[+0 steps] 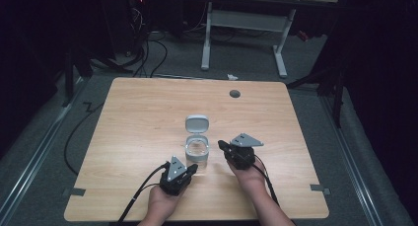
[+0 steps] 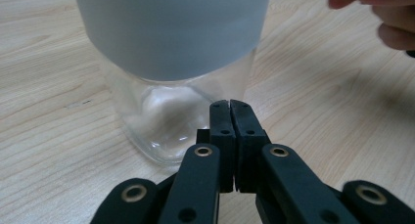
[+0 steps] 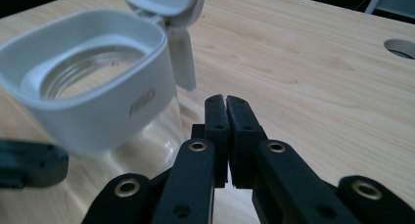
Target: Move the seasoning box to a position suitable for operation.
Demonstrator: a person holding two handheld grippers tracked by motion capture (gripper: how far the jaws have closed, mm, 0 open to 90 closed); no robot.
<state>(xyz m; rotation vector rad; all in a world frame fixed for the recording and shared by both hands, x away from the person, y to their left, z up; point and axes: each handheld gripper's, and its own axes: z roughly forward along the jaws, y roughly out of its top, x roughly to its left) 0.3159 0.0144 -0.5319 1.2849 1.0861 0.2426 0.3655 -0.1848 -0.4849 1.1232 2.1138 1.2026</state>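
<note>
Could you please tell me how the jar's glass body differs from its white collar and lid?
The glass body is clear and sits low on the table; the white collar above it is opaque. The body is smooth-sided, while the collar carries a flip lid hinged open and standing upright. Both belong to one upright jar.

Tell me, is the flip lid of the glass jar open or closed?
Open. The lid is swung up and back on its hinge, and the right gripper view looks down into the uncovered mouth of the jar.
</note>
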